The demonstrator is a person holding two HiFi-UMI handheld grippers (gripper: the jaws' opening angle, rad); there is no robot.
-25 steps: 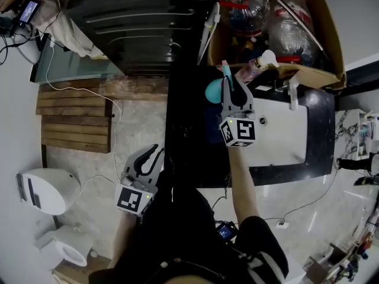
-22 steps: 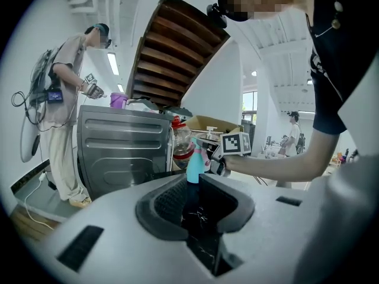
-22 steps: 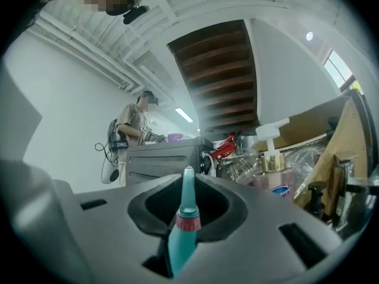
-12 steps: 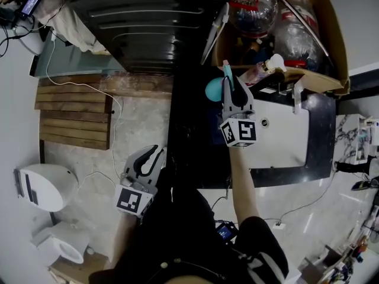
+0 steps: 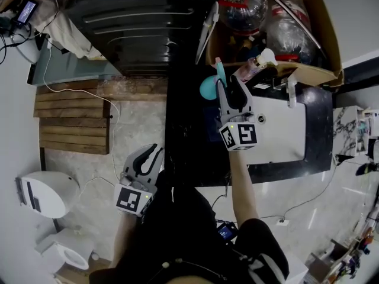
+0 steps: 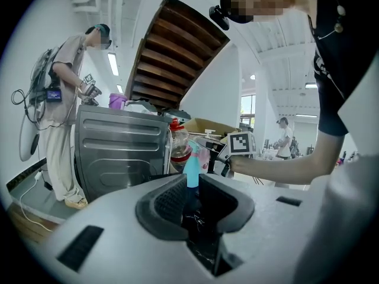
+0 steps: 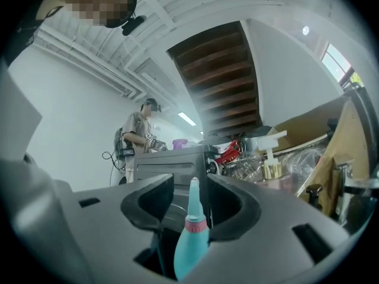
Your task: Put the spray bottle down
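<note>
Jaws of the right gripper [image 7: 189, 203] have just been opening around the spray bottle [image 7: 192, 241], freeing it onto the counter [image 5: 186, 129]; left gripper [image 5: 148, 158] beside the counter hangs parted, empty.

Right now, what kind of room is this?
Probably a mock-up washroom or laundry corner inside a big hall: a white sink in a black counter, a grey washer-like machine, and a cardboard box of bottles.

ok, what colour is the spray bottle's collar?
Pink collar on a teal spray bottle; best in the right gripper view.
</note>
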